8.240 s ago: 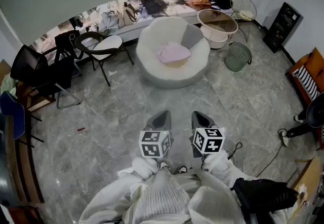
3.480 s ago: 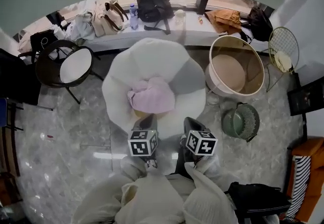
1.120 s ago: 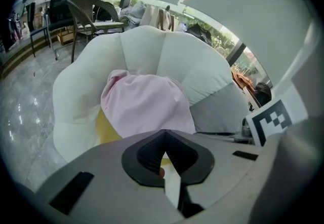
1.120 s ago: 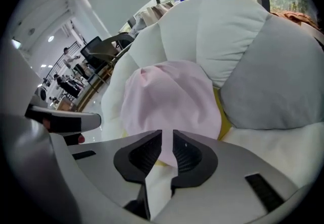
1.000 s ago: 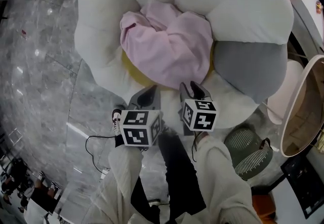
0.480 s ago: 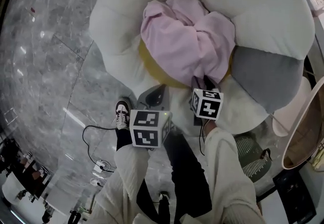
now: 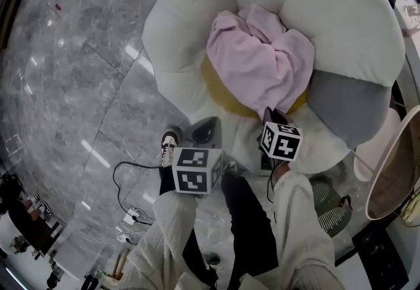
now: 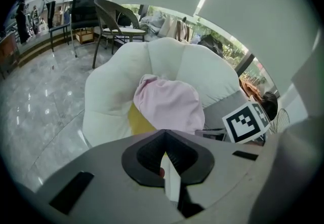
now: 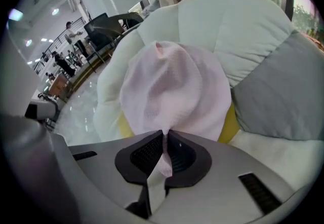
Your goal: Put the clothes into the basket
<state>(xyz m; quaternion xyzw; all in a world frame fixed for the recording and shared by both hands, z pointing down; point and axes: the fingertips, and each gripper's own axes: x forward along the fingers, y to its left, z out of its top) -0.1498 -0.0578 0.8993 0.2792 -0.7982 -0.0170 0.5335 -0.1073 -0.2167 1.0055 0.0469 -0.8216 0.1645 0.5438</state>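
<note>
My right hand-held gripper (image 7: 269, 113) has just closed on the pink garment's (image 7: 259, 62) near edge while the left hand-held gripper (image 7: 207, 123) sits shut and empty, so I'd say it's ready to lift toward the basket (image 7: 394, 164) on the right.

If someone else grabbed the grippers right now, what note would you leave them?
Right gripper: jaws just closed, pinching the pink cloth at its near edge.
Left gripper: shut, empty, near the white chair.
Pink cloth lies bunched on that chair; the tan basket stands on the floor to its right.
Done: cloth gripped. To do: lift it, carry it into the basket.
</note>
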